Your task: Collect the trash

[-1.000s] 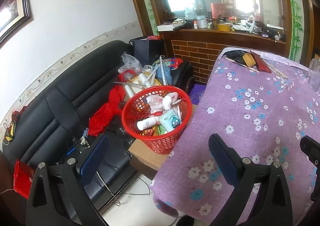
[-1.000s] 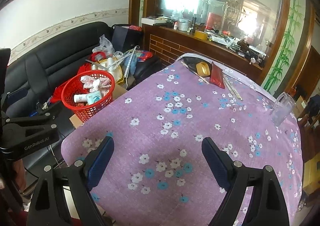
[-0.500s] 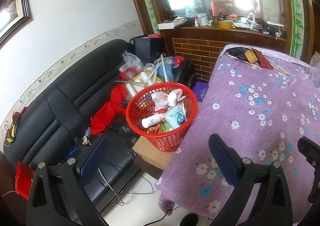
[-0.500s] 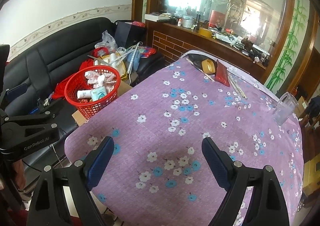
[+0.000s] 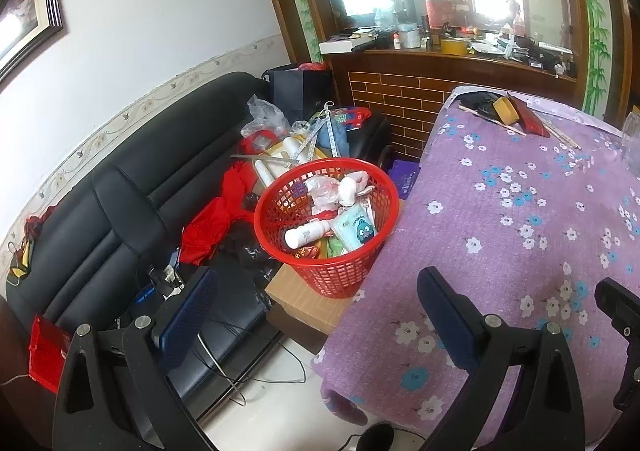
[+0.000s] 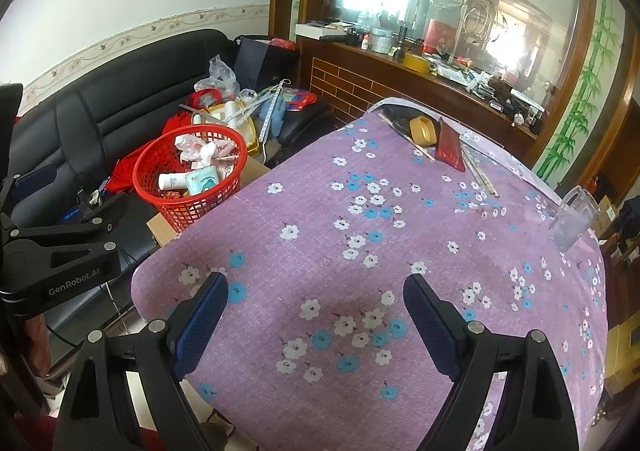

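Observation:
A red mesh basket [image 5: 332,275] [image 6: 168,211] stands on a cardboard box beside the table's left edge. It holds a white bottle [image 5: 306,234], a wipes pack [image 5: 354,229] and crumpled wrappers [image 5: 340,187]. My left gripper [image 5: 316,303] is open and empty, hanging in front of the basket over the gap between sofa and table. Over the near end of the purple flowered tablecloth [image 6: 400,235] my right gripper [image 6: 316,303] is wide open with nothing between its fingers. The left gripper's black body [image 6: 60,263] shows at the left of the right wrist view.
A black sofa [image 5: 100,219] piled with red cloth, bags and rulers runs along the wall. At the table's far end lie a tape roll [image 6: 423,130], a red pouch [image 6: 450,149] and sticks; a clear jug [image 6: 574,217] stands at the right. Cables trail on the floor.
Both views have drawn back and shifted slightly, so the basket and table sit a little farther right and away. Both grippers stay open and empty.

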Action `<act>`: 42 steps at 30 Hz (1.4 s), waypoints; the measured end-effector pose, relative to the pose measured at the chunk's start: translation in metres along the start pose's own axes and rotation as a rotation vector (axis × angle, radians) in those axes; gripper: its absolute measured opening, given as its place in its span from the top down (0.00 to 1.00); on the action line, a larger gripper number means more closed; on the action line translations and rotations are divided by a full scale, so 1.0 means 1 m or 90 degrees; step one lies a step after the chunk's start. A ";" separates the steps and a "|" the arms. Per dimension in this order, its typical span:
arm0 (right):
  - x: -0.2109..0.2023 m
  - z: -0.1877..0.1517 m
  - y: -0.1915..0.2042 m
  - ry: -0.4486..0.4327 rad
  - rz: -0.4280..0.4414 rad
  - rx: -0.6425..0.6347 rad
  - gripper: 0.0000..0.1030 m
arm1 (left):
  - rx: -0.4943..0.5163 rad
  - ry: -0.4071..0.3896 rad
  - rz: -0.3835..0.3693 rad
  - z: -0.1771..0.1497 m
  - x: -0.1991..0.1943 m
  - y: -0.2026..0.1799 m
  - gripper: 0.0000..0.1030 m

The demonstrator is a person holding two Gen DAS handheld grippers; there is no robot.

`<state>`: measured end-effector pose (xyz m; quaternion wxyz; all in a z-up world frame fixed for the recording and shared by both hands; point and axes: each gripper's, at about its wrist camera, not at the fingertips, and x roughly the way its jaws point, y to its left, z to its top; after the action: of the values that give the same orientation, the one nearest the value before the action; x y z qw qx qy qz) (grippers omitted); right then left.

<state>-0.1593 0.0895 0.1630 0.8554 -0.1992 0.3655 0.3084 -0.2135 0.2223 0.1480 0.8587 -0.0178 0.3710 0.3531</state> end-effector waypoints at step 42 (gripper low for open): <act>0.004 -0.003 -0.015 0.007 -0.003 0.006 0.10 | 0.011 0.001 -0.005 -0.002 0.002 -0.015 0.04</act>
<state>-0.1486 0.0779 0.1595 0.8549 -0.1976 0.3715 0.3035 -0.2045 0.2121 0.1415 0.8598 -0.0122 0.3748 0.3466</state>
